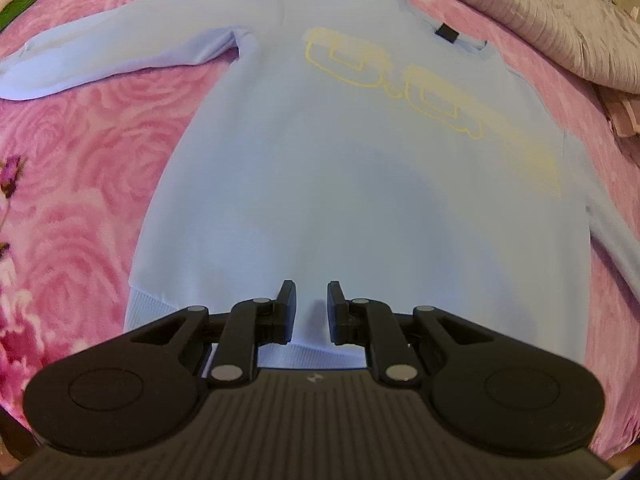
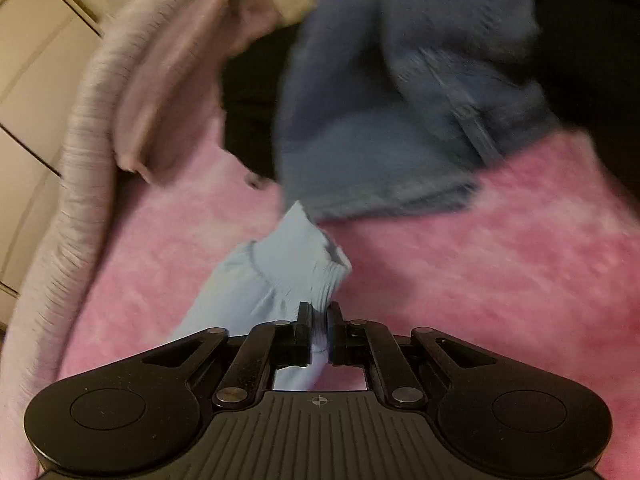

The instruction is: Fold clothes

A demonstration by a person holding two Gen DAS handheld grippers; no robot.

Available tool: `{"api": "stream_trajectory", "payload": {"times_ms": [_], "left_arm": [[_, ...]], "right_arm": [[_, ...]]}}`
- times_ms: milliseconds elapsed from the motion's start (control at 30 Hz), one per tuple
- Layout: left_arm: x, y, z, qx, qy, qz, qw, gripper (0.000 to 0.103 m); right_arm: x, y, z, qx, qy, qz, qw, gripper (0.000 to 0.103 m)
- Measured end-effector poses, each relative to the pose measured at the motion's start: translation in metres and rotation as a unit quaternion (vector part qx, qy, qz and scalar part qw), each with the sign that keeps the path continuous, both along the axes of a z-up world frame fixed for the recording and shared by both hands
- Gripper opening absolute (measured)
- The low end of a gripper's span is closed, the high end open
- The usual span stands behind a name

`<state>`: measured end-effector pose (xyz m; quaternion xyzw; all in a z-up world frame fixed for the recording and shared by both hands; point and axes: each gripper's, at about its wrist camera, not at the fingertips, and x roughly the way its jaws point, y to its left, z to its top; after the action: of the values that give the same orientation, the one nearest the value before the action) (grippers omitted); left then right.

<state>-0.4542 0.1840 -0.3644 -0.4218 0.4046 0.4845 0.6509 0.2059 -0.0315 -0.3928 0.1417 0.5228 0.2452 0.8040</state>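
Note:
A light blue sweatshirt [image 1: 340,168] with yellow lettering lies flat on the pink rose blanket [image 1: 80,184], neck far, hem near. Its left sleeve [image 1: 120,52] stretches out to the far left. My left gripper [image 1: 311,292] is open and empty, just above the hem. My right gripper [image 2: 319,312] is shut on the ribbed cuff of the sweatshirt's other sleeve [image 2: 280,272], which lies over the pink blanket [image 2: 480,272]. The right wrist view is blurred by motion.
A grey-lilac quilt [image 1: 540,16] is bunched at the far right. A green object [image 1: 20,4] lies at the far left. In the right wrist view a heap of dark blue clothes [image 2: 400,112] and a lilac garment [image 2: 180,80] lie beyond the cuff.

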Motion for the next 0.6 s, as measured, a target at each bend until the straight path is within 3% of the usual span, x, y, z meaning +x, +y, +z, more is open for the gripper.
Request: {"api": "stream_trajectory", "payload": {"times_ms": [67,167,233,300,367,433,500,600], "left_arm": [[-0.002,-0.003,0.000,-0.002,0.008,-0.005,1.0000,0.011],[-0.009,-0.006,0.007,0.006,0.014,-0.008,0.9999,0.013],[-0.012,-0.007,0.013,0.022,0.023,-0.011,0.9994,0.014],[-0.016,-0.008,0.018,0.038,0.035,-0.015,0.9985,0.015],[-0.018,-0.006,0.018,0.044,0.036,-0.013,0.9983,0.016],[-0.020,-0.003,0.015,0.048,0.035,-0.013,0.9982,0.017],[-0.017,0.001,0.009,0.049,0.038,-0.026,0.9977,0.018],[-0.018,0.001,-0.005,0.041,0.050,-0.051,0.9966,0.022]], "right_arm": [[0.004,-0.005,-0.015,-0.035,0.034,0.005,0.999,0.014],[-0.001,-0.018,-0.011,-0.036,0.019,-0.045,0.998,0.018],[-0.018,-0.018,0.008,-0.115,-0.036,-0.103,0.987,0.022],[-0.047,-0.009,0.025,-0.167,-0.088,-0.086,0.978,0.023],[-0.088,0.006,0.037,-0.141,-0.116,0.023,0.983,0.023],[-0.144,0.025,0.046,-0.116,-0.121,0.160,0.973,0.023],[-0.212,0.045,0.049,-0.094,-0.112,0.293,0.945,0.023],[-0.296,0.052,0.041,-0.067,-0.093,0.403,0.908,0.023]]}}
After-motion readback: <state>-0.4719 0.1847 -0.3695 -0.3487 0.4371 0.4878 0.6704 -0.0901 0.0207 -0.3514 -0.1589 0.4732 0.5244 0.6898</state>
